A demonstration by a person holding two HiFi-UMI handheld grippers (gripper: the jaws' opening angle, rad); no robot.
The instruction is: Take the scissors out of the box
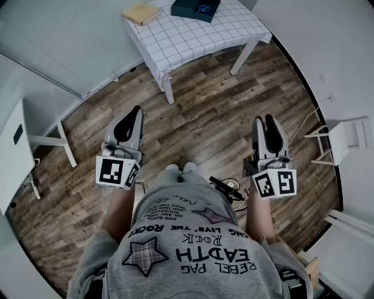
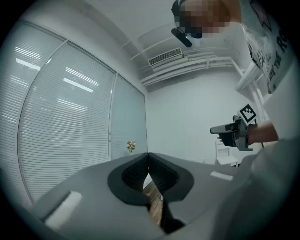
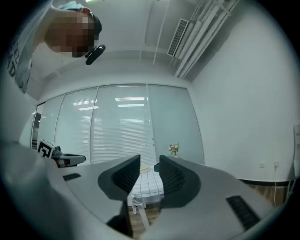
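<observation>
approach: box [image 1: 196, 8] on tabletop [image 1: 193, 34] at 12 o'clock, well apart; left gripper [image 1: 135, 113] jaws pressed together, right gripper [image 1: 264, 120] jaws spread, empty; walk closer.

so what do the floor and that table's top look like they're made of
Floor: wood or wood-look laminate, matt; plank seams and streaky grain in mixed browns show. Table: the top is covered in what looks like white cloth with a thin dark grid, since it hangs over the edge. Its white legs could be painted wood or metal, hard to tell.
</observation>
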